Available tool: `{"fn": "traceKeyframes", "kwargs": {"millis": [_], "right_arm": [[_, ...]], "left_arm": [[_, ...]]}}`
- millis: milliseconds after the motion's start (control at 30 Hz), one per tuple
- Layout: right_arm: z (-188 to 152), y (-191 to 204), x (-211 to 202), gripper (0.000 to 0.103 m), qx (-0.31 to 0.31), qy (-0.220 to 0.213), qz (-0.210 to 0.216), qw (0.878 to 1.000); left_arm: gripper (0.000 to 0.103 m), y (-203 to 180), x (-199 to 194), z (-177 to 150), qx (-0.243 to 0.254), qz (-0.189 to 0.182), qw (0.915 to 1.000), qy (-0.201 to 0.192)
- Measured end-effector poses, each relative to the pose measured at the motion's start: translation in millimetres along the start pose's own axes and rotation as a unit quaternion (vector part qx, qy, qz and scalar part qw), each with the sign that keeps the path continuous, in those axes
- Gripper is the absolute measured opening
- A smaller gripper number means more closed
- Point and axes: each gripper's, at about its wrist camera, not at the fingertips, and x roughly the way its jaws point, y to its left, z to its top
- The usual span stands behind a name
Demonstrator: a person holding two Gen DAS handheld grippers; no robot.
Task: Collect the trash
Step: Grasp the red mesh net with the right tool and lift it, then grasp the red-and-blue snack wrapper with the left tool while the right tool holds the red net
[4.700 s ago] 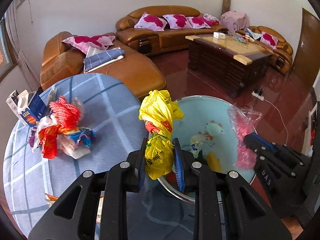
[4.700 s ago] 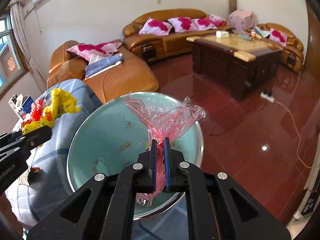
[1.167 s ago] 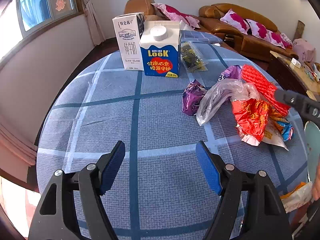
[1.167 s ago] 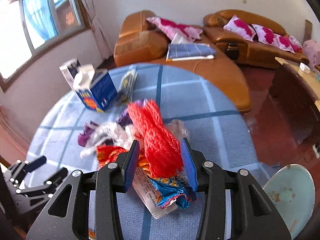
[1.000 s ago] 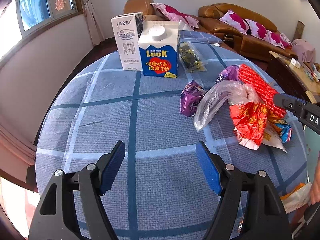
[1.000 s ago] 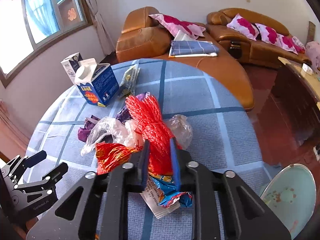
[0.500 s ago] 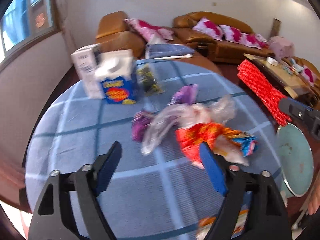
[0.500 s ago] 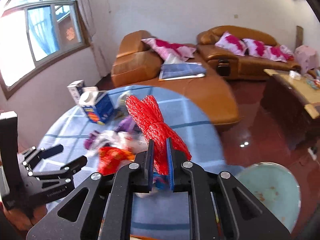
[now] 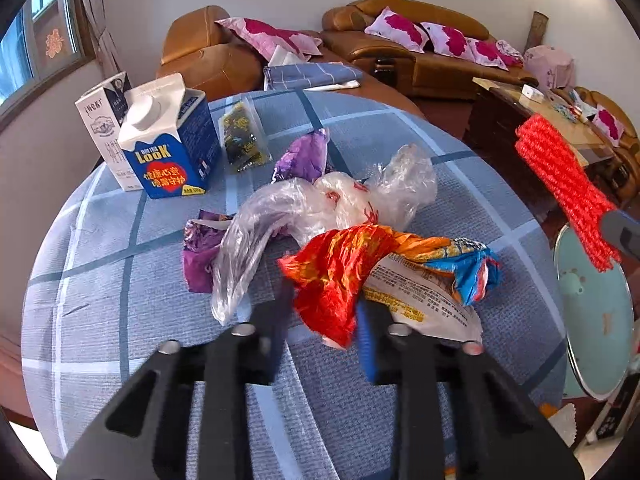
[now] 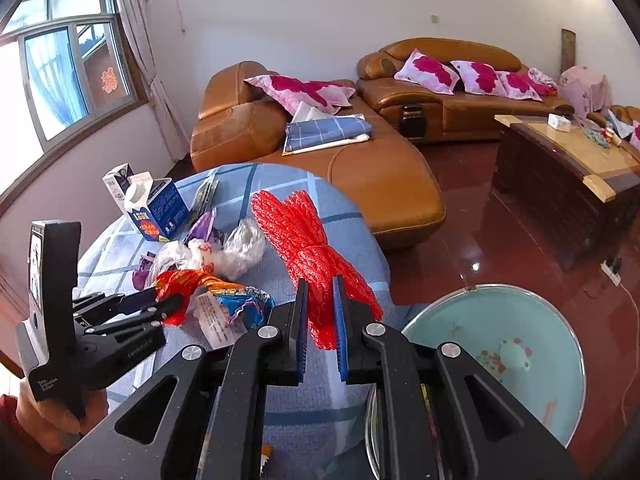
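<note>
Both grippers pinching soft, light trash over the table

The left gripper (image 9: 324, 320), its jaws just closed, pinches the crinkly red wrapper (image 9: 332, 272) by its near end on the table (image 9: 120, 320); the right gripper (image 10: 319, 320) clamps the limp red net bag (image 10: 308, 248) mid-bundle, left of the basin (image 10: 520, 320). Both should lift easily but may slip.

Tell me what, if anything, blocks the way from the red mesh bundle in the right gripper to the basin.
Nothing visible does. The right gripper holds the red mesh bundle above the table edge, and the basin sits open just beside it with only air between.
</note>
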Motion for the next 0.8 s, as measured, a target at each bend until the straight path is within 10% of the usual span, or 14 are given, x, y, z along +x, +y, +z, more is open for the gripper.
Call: {"fn": "traceKeyframes", "kwargs": {"millis": [800], "right_arm": [[-27.7,-24.3,-47.2,0.012,0.034,-0.022,-0.019,0.999]], "left_arm": [[0.016,39.2,-98.9,-35.0,-0.052,0.044,0.9952,-0.071]]}}
